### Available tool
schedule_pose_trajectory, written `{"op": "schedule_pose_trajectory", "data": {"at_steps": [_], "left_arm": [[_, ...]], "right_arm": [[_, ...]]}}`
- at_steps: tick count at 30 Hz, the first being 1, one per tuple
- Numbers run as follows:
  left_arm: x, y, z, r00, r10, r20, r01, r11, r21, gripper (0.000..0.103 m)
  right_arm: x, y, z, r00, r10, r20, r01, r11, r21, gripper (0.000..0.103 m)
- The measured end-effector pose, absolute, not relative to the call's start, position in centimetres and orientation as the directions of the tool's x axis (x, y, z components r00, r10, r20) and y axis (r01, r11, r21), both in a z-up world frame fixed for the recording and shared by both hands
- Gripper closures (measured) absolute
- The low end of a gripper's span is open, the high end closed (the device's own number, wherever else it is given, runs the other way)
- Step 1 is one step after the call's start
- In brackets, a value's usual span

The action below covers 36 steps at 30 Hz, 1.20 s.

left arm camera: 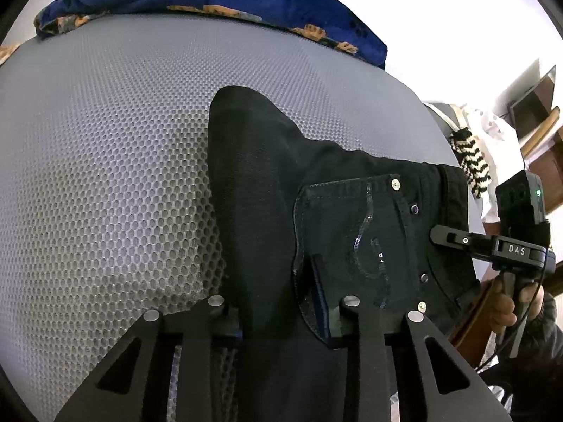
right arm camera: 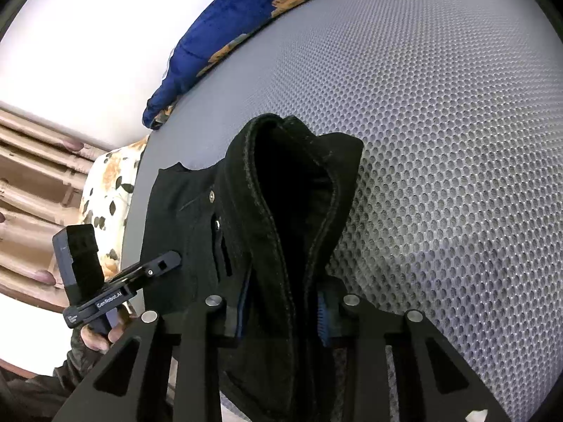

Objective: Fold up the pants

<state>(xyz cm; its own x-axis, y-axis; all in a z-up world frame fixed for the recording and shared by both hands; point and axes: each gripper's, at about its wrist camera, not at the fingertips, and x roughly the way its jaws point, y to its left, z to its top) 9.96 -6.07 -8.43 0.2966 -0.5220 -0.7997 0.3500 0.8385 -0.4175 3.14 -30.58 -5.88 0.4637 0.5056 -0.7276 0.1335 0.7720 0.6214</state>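
Note:
Black pants [left arm camera: 267, 183] lie on a grey mesh pad [left arm camera: 105, 147], back pocket [left arm camera: 352, 232] and rivets facing up. In the left wrist view my left gripper [left arm camera: 285, 313] is shut on the fabric beside the pocket, which fills the gap between its pads. My right gripper [left arm camera: 440, 237] comes in from the right at the waistband end, held by a hand [left arm camera: 506, 306]. In the right wrist view my right gripper [right arm camera: 281, 311] is shut on a bunched, seamed fold of the pants [right arm camera: 281, 190], raised off the pad. My left gripper [right arm camera: 169, 260] meets the pants' left edge.
A blue floral blanket [left arm camera: 211, 3] lies along the pad's far edge, also visible as the blanket [right arm camera: 218, 45]. A black-and-white striped cloth [left arm camera: 473, 161] and wooden furniture [left arm camera: 538, 105] sit off the right side. A cream floral cloth [right arm camera: 109, 183] and wooden panelling [right arm camera: 31, 176] lie to the left.

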Motion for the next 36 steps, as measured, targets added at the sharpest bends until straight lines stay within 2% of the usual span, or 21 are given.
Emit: {"op": "schedule_pose_trajectory", "data": {"at_steps": [4,11,36], "left_arm": [[10.1,-5.8,-8.2,0.299,-0.534,-0.791,0.356,0.831,-0.427,0.080],[9.9,-4.8,-7.5,0.323,-0.525,-0.788,0.381,0.834,-0.399,0.082],[11.8,-1.0,-4.4,0.425,-0.502,-0.753,0.352,0.858,-0.374,0.084]], "right_arm": [[2.9,-30.5,-5.8,0.473,0.500,-0.726,0.139,0.771,0.621,0.078],[3.0,-29.8,-5.3,0.484,0.491,-0.724,0.150,0.769,0.622,0.079],[7.6,-26.3,-4.3,0.473,0.544,-0.693,0.074,0.760,0.646,0.080]]}}
